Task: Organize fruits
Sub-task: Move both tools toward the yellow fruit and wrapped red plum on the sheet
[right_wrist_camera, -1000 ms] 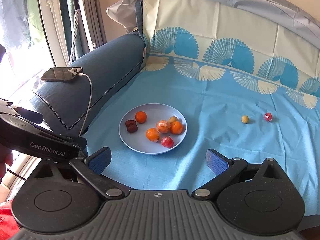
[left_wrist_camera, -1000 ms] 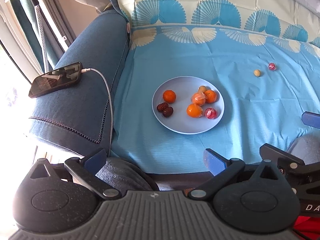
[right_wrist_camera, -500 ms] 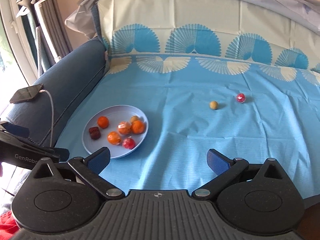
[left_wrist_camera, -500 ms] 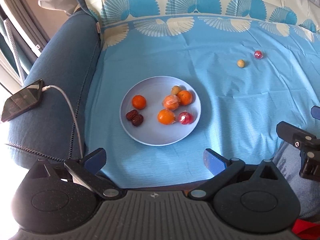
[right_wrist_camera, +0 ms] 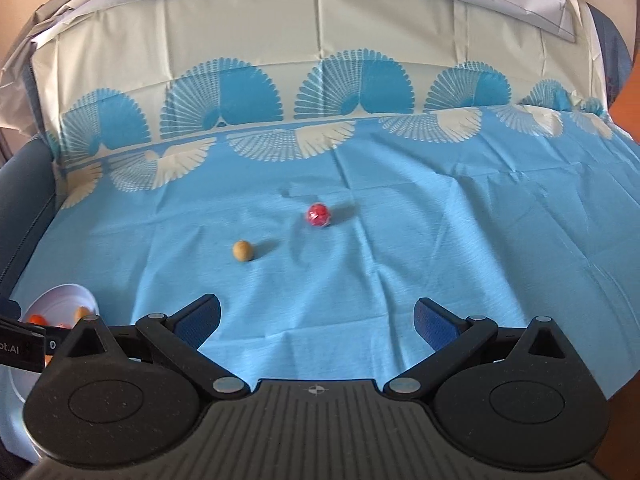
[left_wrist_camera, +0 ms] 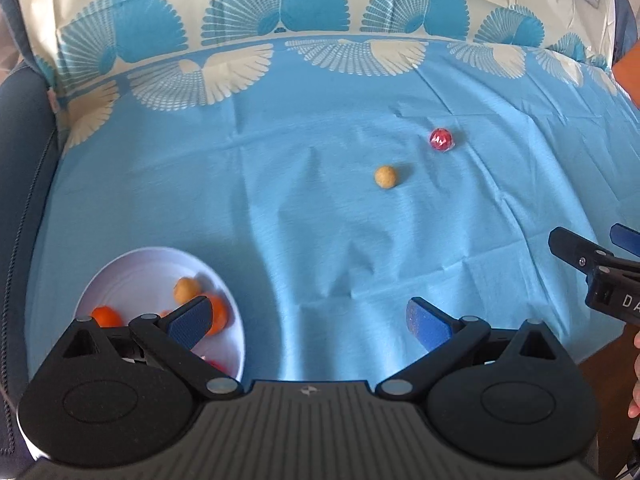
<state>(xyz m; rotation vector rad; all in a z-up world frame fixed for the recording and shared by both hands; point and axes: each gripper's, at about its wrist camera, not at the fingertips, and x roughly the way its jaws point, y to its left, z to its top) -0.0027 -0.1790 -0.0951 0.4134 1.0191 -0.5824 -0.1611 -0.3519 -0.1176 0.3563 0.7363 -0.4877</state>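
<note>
White plate [left_wrist_camera: 224, 280] holding oranges [left_wrist_camera: 105, 316], both grippers' fingers [left_wrist_camera: 188, 318] apart, empty

bare cloth [right_wrist_camera: 360, 280] lies between the fingers [right_wrist_camera: 198, 318] and red fruit [right_wrist_camera: 319, 215].

blue fan-patterned cloth [left_wrist_camera: 320, 220], navy sofa arm [left_wrist_camera: 20, 152]

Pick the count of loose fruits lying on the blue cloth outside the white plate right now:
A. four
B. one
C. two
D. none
C: a small tan round fruit and a red wrapped round fruit lie apart on the light blue patterned cloth, both well away from the round white plate that holds the other fruits.
</note>
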